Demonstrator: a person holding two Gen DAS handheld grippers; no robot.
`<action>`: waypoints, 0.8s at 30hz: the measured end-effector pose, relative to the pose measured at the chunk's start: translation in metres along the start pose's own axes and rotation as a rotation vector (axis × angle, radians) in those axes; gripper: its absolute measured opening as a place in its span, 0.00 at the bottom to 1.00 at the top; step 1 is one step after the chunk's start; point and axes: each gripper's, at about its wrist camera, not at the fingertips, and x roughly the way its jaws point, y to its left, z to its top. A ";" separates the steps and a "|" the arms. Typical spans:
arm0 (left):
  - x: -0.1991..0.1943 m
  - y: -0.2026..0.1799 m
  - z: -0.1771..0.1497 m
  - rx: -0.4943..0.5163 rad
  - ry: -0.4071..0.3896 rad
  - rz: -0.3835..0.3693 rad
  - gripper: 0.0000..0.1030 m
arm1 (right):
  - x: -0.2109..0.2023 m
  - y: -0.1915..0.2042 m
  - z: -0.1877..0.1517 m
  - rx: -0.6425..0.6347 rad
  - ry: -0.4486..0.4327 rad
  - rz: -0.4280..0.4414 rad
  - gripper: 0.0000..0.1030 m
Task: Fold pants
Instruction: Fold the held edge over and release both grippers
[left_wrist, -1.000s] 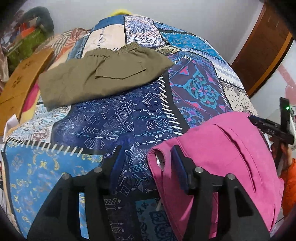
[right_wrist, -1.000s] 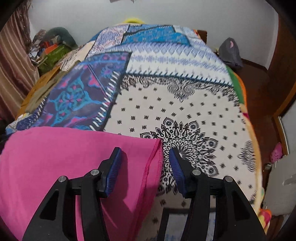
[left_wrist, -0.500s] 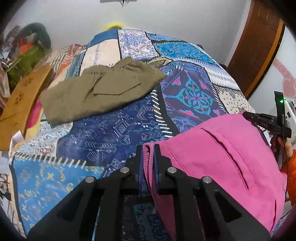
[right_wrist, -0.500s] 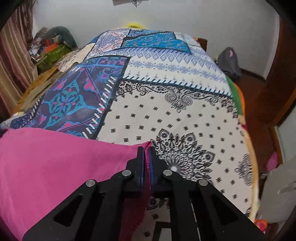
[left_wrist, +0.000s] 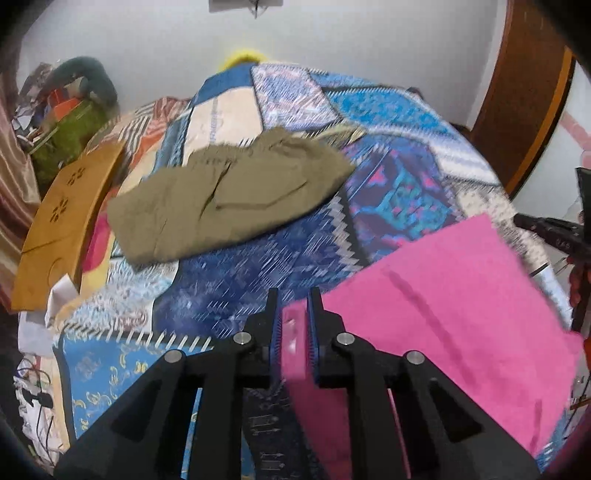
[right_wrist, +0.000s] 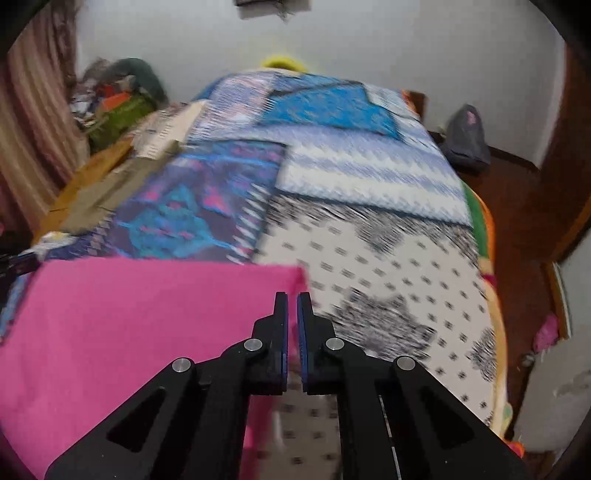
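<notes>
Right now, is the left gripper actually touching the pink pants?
Touching. In the left wrist view the left gripper has its jaws shut on a folded edge of the pink pants, with pink cloth filling the space between the blue pads.

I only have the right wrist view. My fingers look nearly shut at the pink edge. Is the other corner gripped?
Observer: Yes, the left gripper is clamped on a thick fold of the pink pants.
Operator: Anything else lying ahead of it?
Observer: Olive pants lie flat further up the bedspread, apart from the pink pair.
Operator: Is my gripper visible there?
Observer: Yes, the right gripper shows dark at the far right edge.
</notes>
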 end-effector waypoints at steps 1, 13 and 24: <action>-0.004 -0.003 0.002 0.004 -0.014 0.009 0.19 | 0.001 0.009 0.003 -0.016 0.004 0.023 0.07; 0.017 -0.056 -0.012 0.087 0.092 -0.128 0.31 | 0.038 0.067 -0.011 -0.158 0.151 0.143 0.22; -0.013 -0.035 -0.039 0.104 0.065 -0.030 0.40 | 0.001 0.007 -0.042 -0.095 0.208 -0.029 0.23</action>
